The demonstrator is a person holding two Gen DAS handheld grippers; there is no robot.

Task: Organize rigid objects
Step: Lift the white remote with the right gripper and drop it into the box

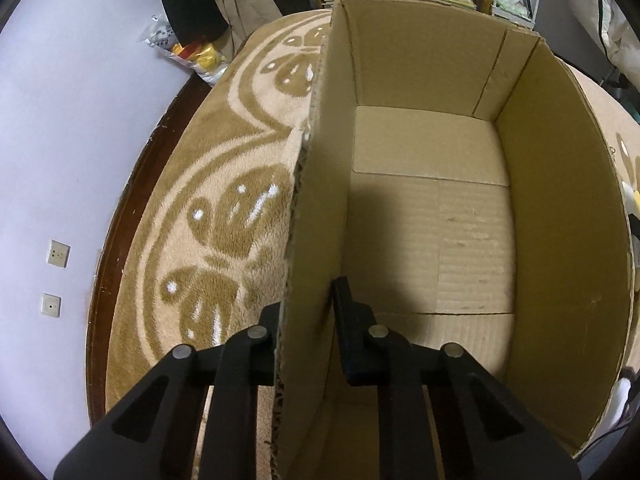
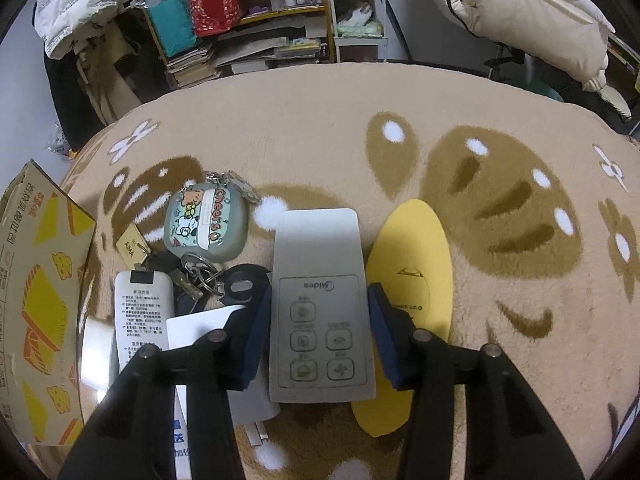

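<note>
Remote control [image 2: 320,304] lies at frame centre on the rug [image 2: 400,100], clamped by the right gripper [image 2: 320,332]; lift it level. Left gripper [image 1: 306,328], lower centre, pinches the cardboard box [image 1: 560,240] wall, steadying it.

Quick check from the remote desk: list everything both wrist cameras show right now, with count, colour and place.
cardboard box: one, brown, empty, on the rug
rug: one, tan with brown pattern, under everything
Midea remote: one, grey, centre
yellow card: one, right of the remote
white remote: one, face down, left
Cheers case: one, grey-green, behind the keys
keys: bunch, dark, centre-left
tape roll: one, whitish, far left
left gripper: jaws shut on the box wall
right gripper: jaws shut on the Midea remote
</note>
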